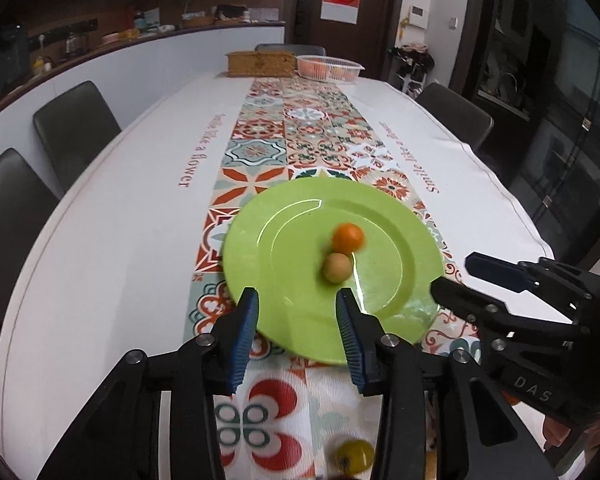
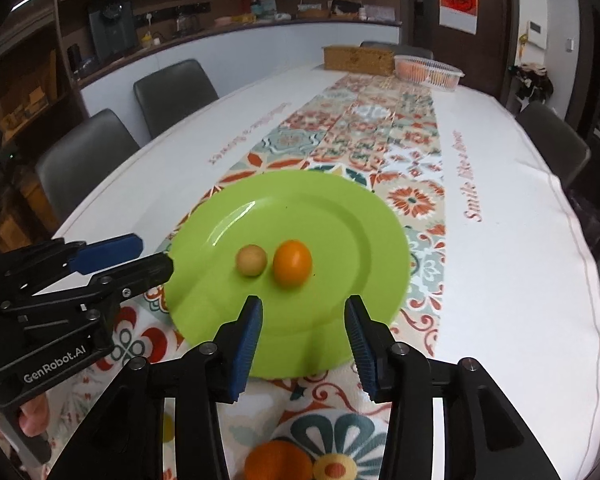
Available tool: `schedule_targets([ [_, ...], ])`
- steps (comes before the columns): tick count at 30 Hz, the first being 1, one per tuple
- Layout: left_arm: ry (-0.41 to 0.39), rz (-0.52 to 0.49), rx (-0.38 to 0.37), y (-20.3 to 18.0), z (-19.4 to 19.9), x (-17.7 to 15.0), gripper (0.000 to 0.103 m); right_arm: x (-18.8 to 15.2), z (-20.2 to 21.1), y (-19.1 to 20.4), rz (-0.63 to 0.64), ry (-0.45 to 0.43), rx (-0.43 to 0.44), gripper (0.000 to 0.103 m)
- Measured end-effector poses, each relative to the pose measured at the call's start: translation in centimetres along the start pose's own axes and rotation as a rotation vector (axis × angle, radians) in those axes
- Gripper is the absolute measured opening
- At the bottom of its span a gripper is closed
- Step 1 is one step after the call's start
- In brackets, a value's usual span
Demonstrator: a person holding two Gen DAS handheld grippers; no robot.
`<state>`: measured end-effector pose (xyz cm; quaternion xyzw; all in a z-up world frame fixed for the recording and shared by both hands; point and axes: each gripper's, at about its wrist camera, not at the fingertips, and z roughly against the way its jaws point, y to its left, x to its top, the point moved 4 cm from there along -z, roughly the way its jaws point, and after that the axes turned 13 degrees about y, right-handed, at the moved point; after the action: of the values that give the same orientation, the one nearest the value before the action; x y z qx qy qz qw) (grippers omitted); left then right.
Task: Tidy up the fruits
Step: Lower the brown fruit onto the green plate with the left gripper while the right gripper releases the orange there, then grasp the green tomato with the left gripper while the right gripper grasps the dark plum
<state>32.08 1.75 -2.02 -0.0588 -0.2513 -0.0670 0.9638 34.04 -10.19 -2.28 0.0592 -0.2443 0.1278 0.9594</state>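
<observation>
Both jaws wide, empty: left gripper (image 1: 298,312) and right gripper (image 2: 304,320) over green plate (image 2: 340,208) with orange kumquat (image 2: 292,263), tan longan (image 2: 251,260).

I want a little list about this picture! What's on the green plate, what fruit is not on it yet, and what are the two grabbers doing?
plate: green plate on the patterned table runner
on plate: small orange fruit and tan round fruit, side by side
off plate: yellow fruit and orange fruit, both on the runner near the grabbers
left gripper: open, empty, at the plate's near edge
right gripper: open, empty, over the plate's near edge
far end of table: clear tub of orange things, woven box
</observation>
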Motion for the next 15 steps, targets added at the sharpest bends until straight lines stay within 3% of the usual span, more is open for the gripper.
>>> schedule_targets([
  [6,-0.048,-0.005,0.040,-0.6,3.3,-1.6,0.043,-1.4,3.5,0.1,-0.030,-0.068,-0.009,0.053],
  [15,-0.134,-0.017,0.092,-1.8,8.2,-4.4,0.066,-4.1,7.5,0.5,-0.033,-0.116,-0.045,0.056],
])
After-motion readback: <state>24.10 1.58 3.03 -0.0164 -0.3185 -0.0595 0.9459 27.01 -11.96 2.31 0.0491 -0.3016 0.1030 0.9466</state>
